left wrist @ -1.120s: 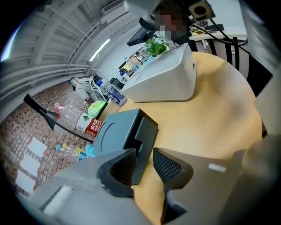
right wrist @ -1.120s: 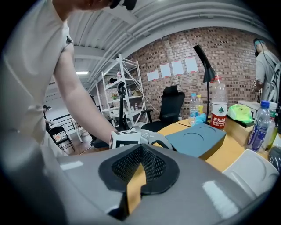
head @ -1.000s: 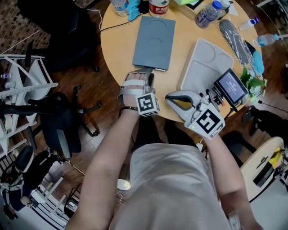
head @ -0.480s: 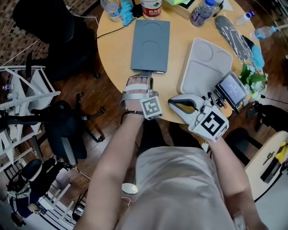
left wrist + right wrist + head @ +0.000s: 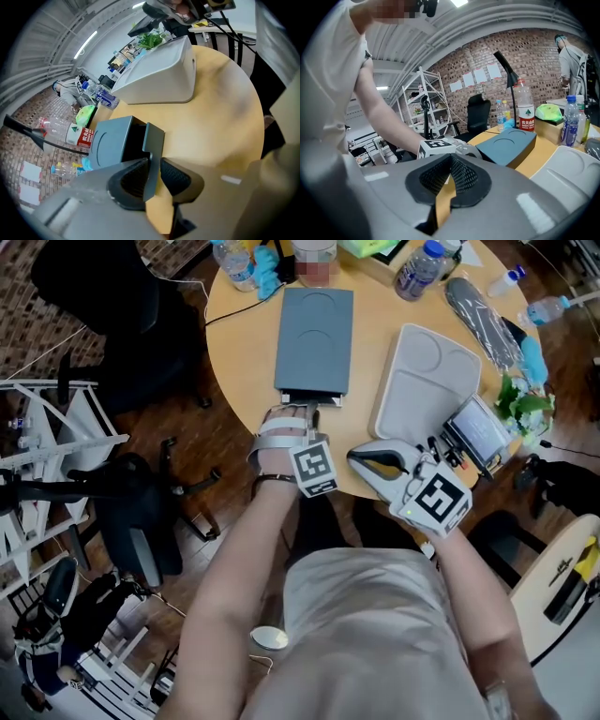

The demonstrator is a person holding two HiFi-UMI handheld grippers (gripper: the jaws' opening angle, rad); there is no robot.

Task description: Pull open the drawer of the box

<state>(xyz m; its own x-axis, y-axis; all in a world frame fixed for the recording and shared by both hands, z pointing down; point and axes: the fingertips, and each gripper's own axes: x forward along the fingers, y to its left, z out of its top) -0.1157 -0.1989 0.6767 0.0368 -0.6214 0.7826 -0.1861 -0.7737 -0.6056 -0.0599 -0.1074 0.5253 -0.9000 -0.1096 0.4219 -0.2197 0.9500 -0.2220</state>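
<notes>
1. Since the earlier frame, the drawer (image 5: 312, 397) has come a little way out of the box (image 5: 315, 329). Its front panel now stands off the near end with a dark gap behind it. The right gripper (image 5: 359, 457) has kept its place by the table's near edge.
2. The left gripper (image 5: 310, 414) is at the drawer front. In the left gripper view its jaws are closing, with the thin front panel (image 5: 152, 140) between the pads. The left pad is against the panel, and a narrow gap shows on the other side.
3. The right gripper's (image 5: 450, 176) pads meet at their tips with nothing between them.
4. The grey box lies flat on the round wooden table (image 5: 244, 352), its drawer end towards the person.
5. A white moulded tray (image 5: 427, 381) lies just beside the box's right side, apart from it and not across the drawer's front.
6. A small screen device (image 5: 480, 426) sits at the tray's near right corner, close to the right gripper.
7. Bottles (image 5: 417, 266) stand beyond the box's far end, where a black cable (image 5: 239, 298) also runs off the table's edge.
8. A black office chair (image 5: 141, 507) stands on the floor to the left, well apart from the table.
</notes>
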